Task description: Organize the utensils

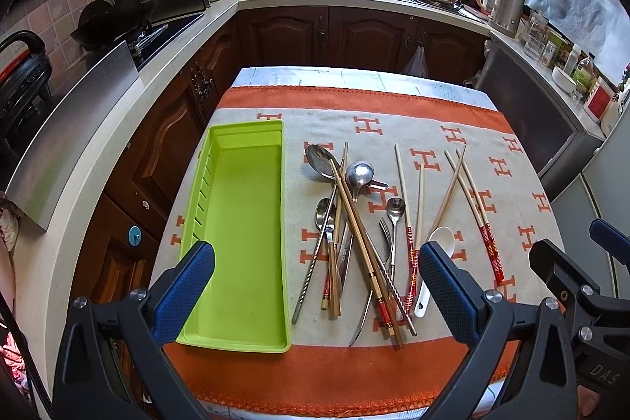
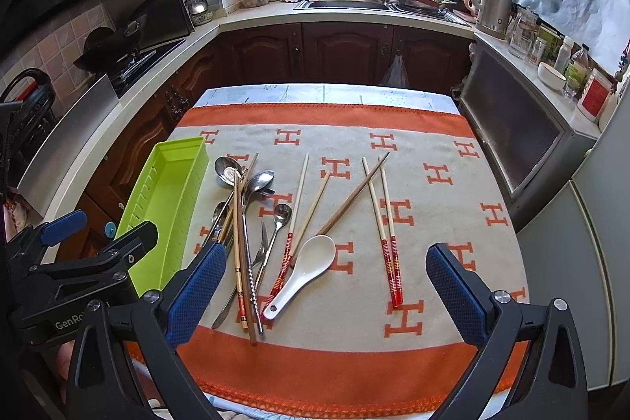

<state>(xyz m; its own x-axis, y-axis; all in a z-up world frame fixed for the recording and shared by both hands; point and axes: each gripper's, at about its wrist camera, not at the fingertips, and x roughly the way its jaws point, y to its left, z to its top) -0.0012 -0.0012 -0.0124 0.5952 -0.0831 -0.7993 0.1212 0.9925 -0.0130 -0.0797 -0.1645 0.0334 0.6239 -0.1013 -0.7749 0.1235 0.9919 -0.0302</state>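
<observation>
both grippers are held above the near edge of the table [image 2: 453, 160], fingers spread wide and gripping nothing. the left gripper [image 1: 315, 286] frames the green tray [image 1: 240, 223] and the utensil pile [image 1: 354, 231]. between the fingers of the right gripper [image 2: 323, 286] lies the white spoon [image 2: 303, 272]; red-ended chopsticks [image 2: 388, 231] lie beyond.

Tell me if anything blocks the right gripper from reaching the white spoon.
Nothing visible does. The white spoon lies in the open on the cloth, its handle touching a red-ended chopstick, right ahead of the open right gripper, which holds nothing.
</observation>
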